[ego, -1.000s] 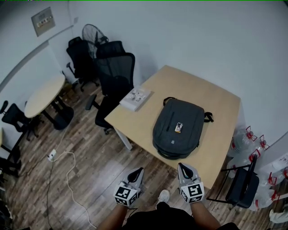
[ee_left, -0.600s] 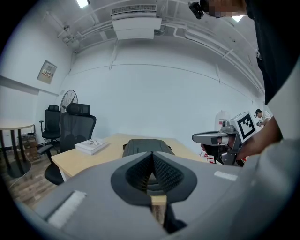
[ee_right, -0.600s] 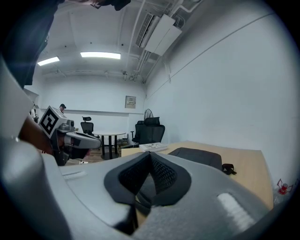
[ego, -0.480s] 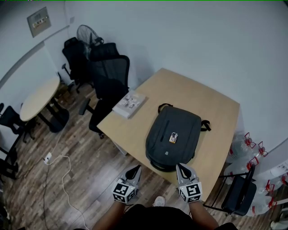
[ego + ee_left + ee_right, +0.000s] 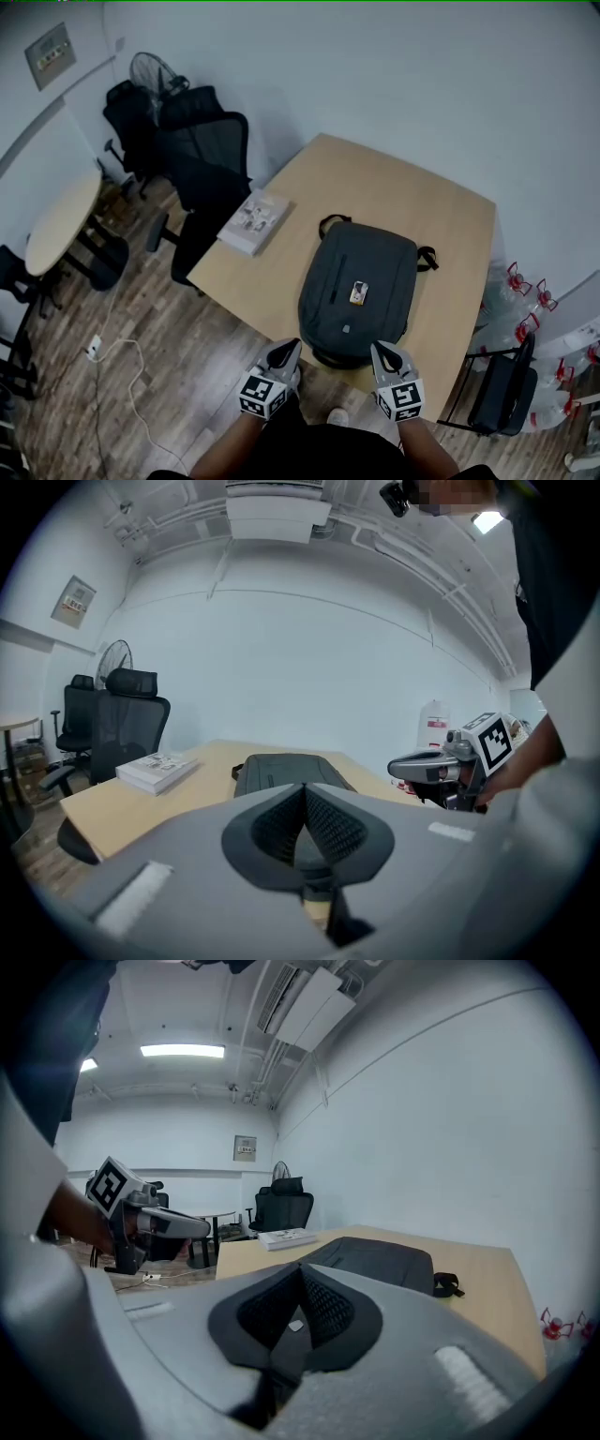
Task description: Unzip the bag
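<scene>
1. Both grippers are hanging side by side at the near edge of the bench [image 5: 375,187]. The left gripper [image 5: 289,349] and the right gripper [image 5: 379,349] are each clenched, with nothing between the jaws.
2. The bag [image 5: 356,286] is lying flat on the bench just ahead of them. Its near end is sitting between the two grippers and close to the bench's near edge.
3. Its long axis is running away from the person, with the carry handle [image 5: 333,222] at the far end.
4. Both grippers look about equally near to it. I cannot make out a zip pull from here.
5. Room-wise, bare bench is showing on both sides of the bag. A book [image 5: 253,222] is lying well off to the left near the office chairs [image 5: 202,159], and a folding chair [image 5: 502,389] is standing past the right edge.
</scene>
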The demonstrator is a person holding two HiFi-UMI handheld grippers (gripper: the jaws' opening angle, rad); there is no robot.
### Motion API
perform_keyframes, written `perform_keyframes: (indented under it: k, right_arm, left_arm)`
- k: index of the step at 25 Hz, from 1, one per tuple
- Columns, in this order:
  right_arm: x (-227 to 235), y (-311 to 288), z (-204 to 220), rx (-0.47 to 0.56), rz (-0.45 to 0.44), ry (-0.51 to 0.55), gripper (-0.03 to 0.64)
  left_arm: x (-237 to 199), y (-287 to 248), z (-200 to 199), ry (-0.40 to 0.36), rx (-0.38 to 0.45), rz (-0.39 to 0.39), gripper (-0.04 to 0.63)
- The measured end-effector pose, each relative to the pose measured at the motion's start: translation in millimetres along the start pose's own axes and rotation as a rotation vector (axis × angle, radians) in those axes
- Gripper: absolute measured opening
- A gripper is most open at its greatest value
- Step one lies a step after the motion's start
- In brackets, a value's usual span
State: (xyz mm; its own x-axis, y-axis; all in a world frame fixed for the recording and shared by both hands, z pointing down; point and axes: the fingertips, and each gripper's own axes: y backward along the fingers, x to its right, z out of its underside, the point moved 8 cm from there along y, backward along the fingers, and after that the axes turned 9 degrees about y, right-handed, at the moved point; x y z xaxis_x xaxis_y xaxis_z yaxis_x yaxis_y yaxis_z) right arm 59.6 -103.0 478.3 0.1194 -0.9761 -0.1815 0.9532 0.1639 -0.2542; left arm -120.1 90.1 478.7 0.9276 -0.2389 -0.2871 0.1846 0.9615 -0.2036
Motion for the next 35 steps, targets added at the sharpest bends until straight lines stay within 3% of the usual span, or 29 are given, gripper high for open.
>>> perform_keyframes:
  k: [6,10,17,25,35]
  right_arm:
    - [15,-40,-17,-0.013,0.121,-0.027,0.003]
    - [11,-73,-23,-0.053,0.130,0.060,0.003]
    - [10,-94,-26,-0.108,0.214,0.014,0.003]
    - [24,-45,8,-0.184,0.380,-0.079,0.003]
    - [54,-2,72,-0.349,0.335,-0.123,0.005]
  left_arm:
    - [-39,-38,-22,0.007,-0.036,0.110,0.017]
    - [-65,-57,-31,-0.024,-0.093,0.189,0.017]
    - [-97,-91,-39,-0.047,-0.159,0.307,0.017]
    - [-72,-139,-31,-0.129,-0.209,0.461,0.018]
    - [-30,-177,6,-0.164,-0.348,0.468,0.018]
